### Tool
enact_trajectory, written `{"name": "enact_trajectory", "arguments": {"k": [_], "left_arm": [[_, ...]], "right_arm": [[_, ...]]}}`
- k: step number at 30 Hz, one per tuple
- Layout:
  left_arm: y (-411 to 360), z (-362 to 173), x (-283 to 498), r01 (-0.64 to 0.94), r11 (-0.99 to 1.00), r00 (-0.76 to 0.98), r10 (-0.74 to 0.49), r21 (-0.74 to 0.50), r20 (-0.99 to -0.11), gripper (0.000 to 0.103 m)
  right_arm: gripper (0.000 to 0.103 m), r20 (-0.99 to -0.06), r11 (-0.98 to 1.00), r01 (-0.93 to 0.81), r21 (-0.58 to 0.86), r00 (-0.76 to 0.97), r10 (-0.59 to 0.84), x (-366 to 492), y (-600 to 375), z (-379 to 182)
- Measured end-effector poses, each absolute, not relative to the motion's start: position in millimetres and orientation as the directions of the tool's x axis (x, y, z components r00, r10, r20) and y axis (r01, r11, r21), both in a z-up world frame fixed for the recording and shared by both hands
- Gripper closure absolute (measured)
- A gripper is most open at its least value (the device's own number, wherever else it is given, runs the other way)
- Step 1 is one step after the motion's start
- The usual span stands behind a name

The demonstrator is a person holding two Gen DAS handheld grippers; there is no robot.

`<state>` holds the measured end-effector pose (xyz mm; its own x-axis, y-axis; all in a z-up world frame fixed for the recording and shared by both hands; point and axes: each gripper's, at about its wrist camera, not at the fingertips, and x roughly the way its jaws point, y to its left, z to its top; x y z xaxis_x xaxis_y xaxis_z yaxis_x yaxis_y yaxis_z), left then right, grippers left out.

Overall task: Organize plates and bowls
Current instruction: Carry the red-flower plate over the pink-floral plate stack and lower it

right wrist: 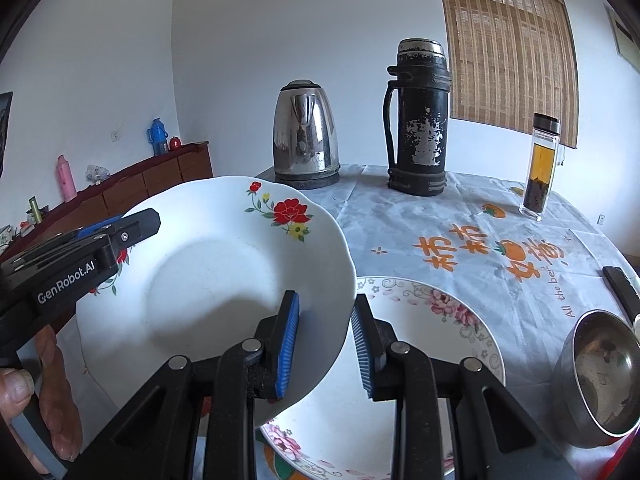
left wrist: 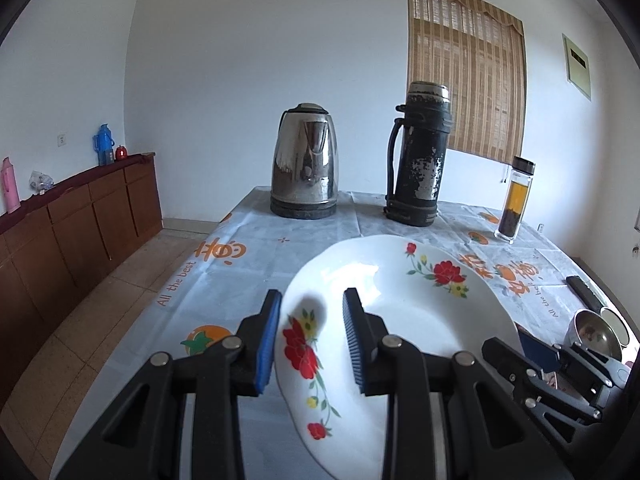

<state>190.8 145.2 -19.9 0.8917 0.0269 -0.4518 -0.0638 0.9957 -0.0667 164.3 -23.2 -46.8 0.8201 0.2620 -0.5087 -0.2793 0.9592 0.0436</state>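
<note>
A white plate with red flowers [left wrist: 400,312] is tilted up off the table. My left gripper [left wrist: 312,340] straddles its left rim, jaws apart with a gap on the inner side. It also shows in the right wrist view [right wrist: 224,280], where my right gripper [right wrist: 326,344] straddles its right rim, jaws apart; the left gripper [right wrist: 116,232] sits at its far left rim. Under it lies a second plate with pink flowers [right wrist: 424,344] flat on the table. A steel bowl [right wrist: 600,372] stands at the right.
A steel kettle [right wrist: 306,136], a black thermos [right wrist: 418,120] and a glass tea bottle [right wrist: 540,168] stand at the back of the table. A black remote [right wrist: 622,292] lies at the right edge. A wooden cabinet [left wrist: 80,220] runs along the left wall.
</note>
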Motion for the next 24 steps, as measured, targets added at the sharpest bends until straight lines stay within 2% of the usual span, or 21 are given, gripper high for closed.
{"name": "enact_trajectory", "arguments": {"k": [24], "left_arm": [[93,-18,201,0.000,0.998,0.880,-0.029,-0.061,-0.473,0.074]], "right_arm": [[0.074,-0.512,0.980,-0.187,0.070,0.836,0.196,168,-73,-47]]}}
